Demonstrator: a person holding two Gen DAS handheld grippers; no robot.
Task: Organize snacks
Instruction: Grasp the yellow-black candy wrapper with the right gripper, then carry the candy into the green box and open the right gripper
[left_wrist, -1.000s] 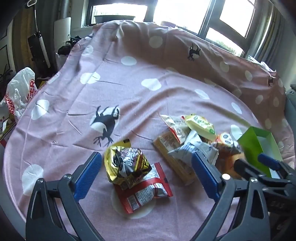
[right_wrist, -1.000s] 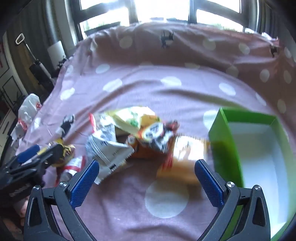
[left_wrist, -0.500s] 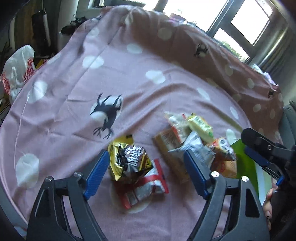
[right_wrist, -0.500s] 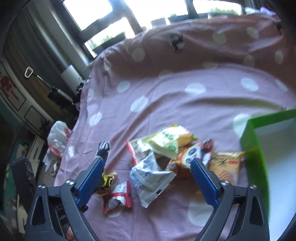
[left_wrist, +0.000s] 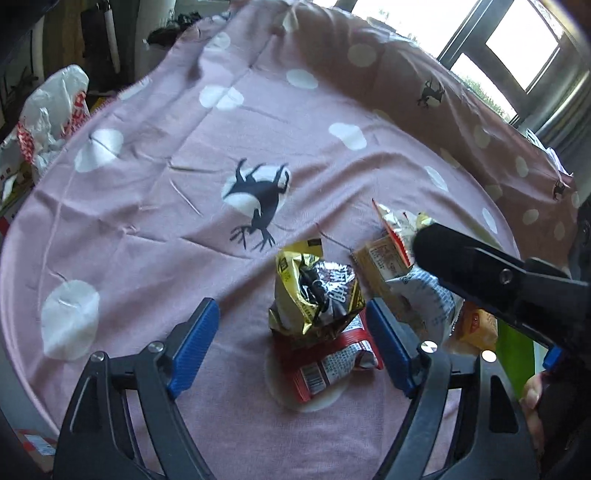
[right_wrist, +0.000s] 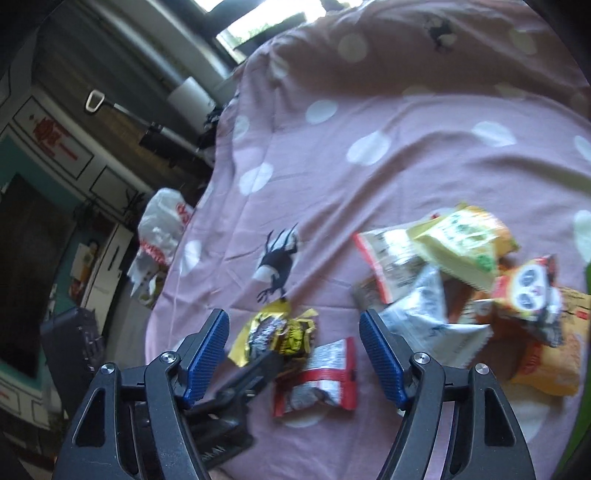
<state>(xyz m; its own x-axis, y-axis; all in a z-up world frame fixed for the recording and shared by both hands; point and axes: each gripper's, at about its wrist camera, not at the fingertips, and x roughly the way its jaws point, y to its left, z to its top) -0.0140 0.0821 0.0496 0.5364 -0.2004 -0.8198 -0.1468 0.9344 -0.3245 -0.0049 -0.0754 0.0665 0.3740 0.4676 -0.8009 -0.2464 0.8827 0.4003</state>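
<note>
Hardly any writing can be read. The yellow and black snack bag (left_wrist: 314, 291), at the centre of the left wrist view, carries large pale characters on a dark panel, too crumpled to make out. The red packet (left_wrist: 328, 360) beneath it shows a barcode and fine print too small to read. The white plastic bag (left_wrist: 48, 114) at the upper left has red lettering that stays unreadable. In the right wrist view, a wall panel (right_wrist: 51, 136) at the upper left bears a red sign, blurred beyond reading.

Both the left gripper (left_wrist: 291, 343) and right gripper (right_wrist: 293, 356) angle downward, jaws apart and gripping nothing, having just narrowed.
</note>
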